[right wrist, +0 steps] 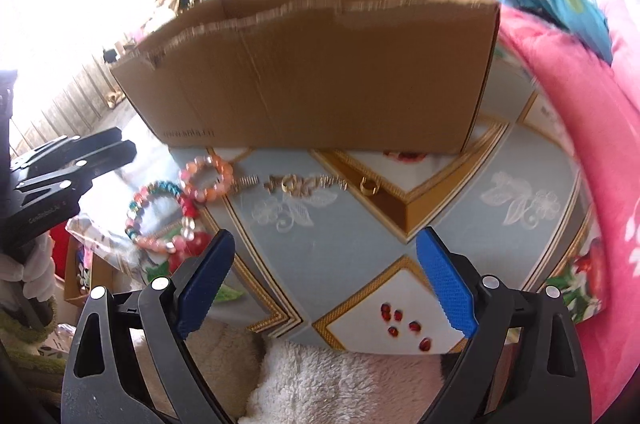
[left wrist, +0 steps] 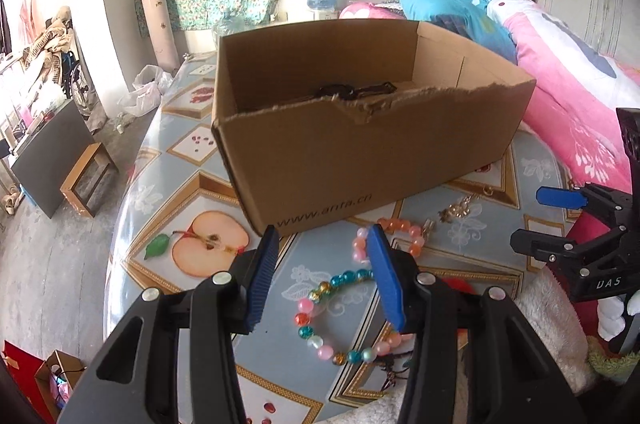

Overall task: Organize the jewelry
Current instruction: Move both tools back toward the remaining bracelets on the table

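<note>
Left gripper [left wrist: 324,276]: nearest the viewer, before the cardboard box [left wrist: 360,144]; jaws parted about halfway, nothing pressed between the pads. The multicoloured bead bracelet [left wrist: 320,312] lies on the desk [left wrist: 168,192] below the gap.

Right gripper [right wrist: 324,280]: to the right of the bracelets, before the box; jaws spread wide, empty, over bare cloth.

Multicoloured bead bracelet: nearest piece to the box's front wall among the two loops, flat; a closed ring, so no pointing direction. Its loop looks slightly oval, long axis running roughly toward the box.

Orange bead bracelet [right wrist: 206,178]: just beyond, touching or overlapping the first, close to the box's lower front edge; also flat and round.

Gold chain piece [right wrist: 304,184]: to the right of the orange loop, along the box front; long axis parallel to that wall.

Gold ring [right wrist: 369,186]: further right along the same line, near the box base.

Cardboard box: farthest; open top, torn front rim, dark items inside, not identifiable.

Risk 1: the two bracelets touch, so lifting one may drag the other off the near desk edge.

Risk 2: round beads may roll out of a pinch on a single bead.

Risk 3: the torn rim may snag a dangling loop on entry.
</note>
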The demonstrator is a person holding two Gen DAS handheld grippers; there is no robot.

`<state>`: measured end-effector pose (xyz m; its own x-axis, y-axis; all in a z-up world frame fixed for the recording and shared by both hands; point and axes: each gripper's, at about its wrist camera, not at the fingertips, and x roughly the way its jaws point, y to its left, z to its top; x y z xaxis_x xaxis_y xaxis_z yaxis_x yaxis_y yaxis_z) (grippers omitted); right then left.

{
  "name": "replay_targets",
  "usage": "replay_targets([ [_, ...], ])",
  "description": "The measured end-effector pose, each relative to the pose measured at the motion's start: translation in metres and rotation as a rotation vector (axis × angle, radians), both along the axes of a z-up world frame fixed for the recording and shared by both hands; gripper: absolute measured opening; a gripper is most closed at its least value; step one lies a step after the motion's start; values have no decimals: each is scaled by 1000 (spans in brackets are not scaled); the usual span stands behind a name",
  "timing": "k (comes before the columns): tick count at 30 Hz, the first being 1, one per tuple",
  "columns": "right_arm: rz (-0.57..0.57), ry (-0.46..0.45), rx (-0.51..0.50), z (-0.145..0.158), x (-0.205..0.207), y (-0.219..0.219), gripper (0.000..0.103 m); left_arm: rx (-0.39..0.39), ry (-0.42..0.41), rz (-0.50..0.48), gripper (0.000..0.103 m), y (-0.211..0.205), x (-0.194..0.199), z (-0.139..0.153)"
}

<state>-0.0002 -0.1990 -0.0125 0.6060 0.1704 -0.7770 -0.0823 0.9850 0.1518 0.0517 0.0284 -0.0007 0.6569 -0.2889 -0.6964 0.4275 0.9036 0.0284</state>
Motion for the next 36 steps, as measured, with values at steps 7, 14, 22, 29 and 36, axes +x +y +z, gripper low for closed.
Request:
replay_targets([
  [7, -9, -131, 30, 37, 11, -14, 54, -22, -39, -9, 45, -7, 10, 10],
  [14, -6, -185, 54, 46, 36, -16, 40, -49, -62, 10, 45, -6, 19, 19],
  [22, -12, -212, 86, 48, 50, -20, 38, -61, -59, 41, 45, -2, 31, 18],
  [29, 3, -199, 80, 42, 39, -23, 38, -4, -37, -56, 45, -19, 16, 9],
  [36, -2, -87, 83, 12, 14, -24, 39, 147, 54, -201, 45, -55, 0, -25],
])
